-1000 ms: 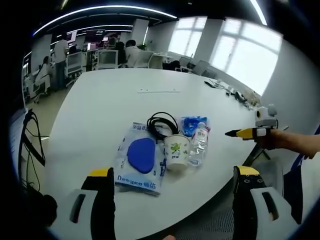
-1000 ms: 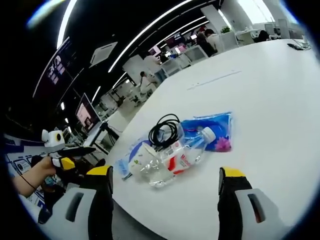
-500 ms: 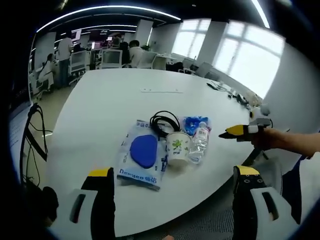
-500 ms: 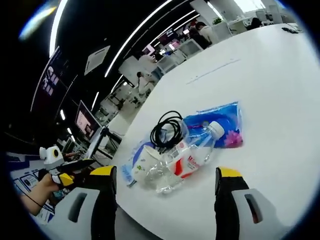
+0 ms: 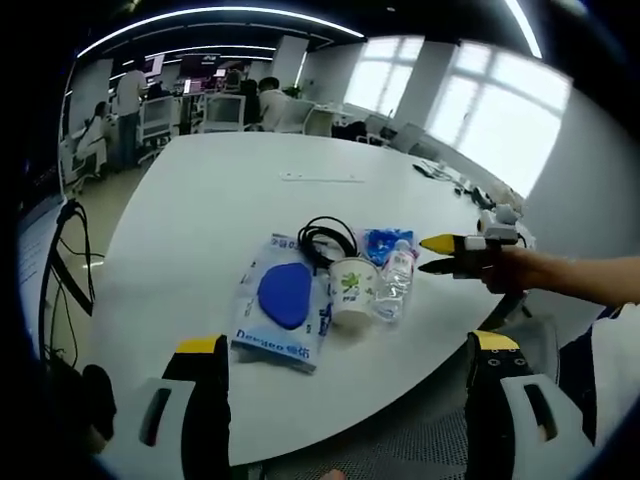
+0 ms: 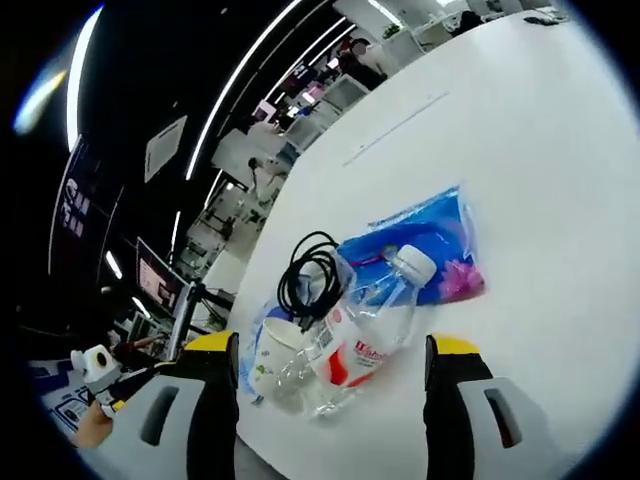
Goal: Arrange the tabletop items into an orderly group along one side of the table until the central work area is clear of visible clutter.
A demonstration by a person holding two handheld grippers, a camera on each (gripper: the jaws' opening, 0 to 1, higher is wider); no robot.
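Our right gripper point(image 6: 325, 375) is nearer — jaws wide apart, empty — with the water bottle point(image 6: 362, 335) lying between them, neck toward one o'clock; left gripper point(image 5: 345, 375) also gapes empty.

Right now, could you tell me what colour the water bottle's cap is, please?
White. The bottle's cap shows best in the right gripper view, lying against the blue bag.

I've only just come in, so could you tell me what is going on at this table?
A person is tidying a white table with tongs in each hand. The right tongs, open, reach toward a lying water bottle in a small cluster with a paper cup, a coiled black cable and two blue packets. The left tongs wait open at the near edge. Nothing is gripped.
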